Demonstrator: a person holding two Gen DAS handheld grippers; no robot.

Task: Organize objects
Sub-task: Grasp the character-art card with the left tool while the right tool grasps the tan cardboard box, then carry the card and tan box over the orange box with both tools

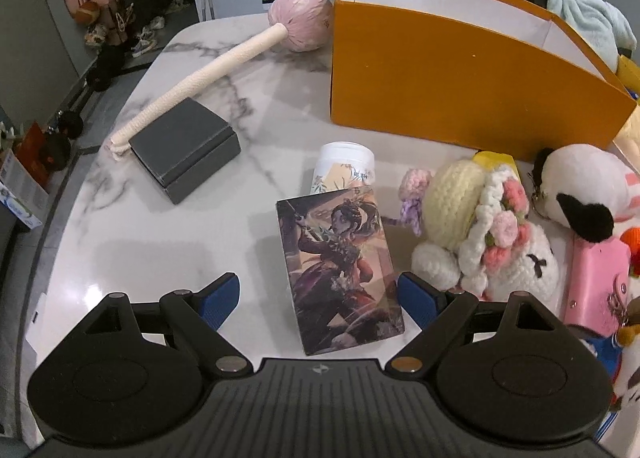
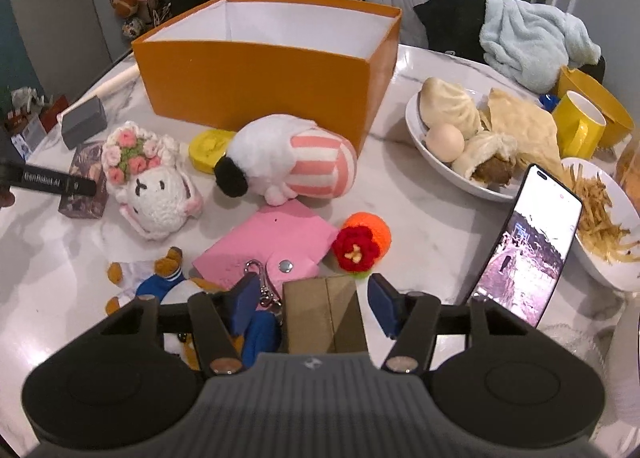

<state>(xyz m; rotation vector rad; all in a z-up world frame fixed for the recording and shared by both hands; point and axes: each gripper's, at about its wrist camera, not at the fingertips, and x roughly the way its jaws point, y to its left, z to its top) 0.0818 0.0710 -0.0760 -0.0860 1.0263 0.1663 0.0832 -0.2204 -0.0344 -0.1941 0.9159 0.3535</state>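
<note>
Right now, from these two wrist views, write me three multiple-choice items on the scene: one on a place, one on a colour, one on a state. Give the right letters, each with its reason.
1. The illustrated box stands:
A) on the floor
B) between the open fingers of the left gripper
C) on a chair

2. The mug at the far right of the table is:
A) green
B) black
C) yellow

3. The phone is:
A) propped up with its screen lit
B) lying face down
C) propped up with its screen dark

Right letters:
1 B: the left wrist view shows the box upright on the table, with a blue pad on either side of it.
2 C: its wall and handle are plainly yellow in the right wrist view.
3 A: it leans at a tilt and a picture shows on its screen.
</note>
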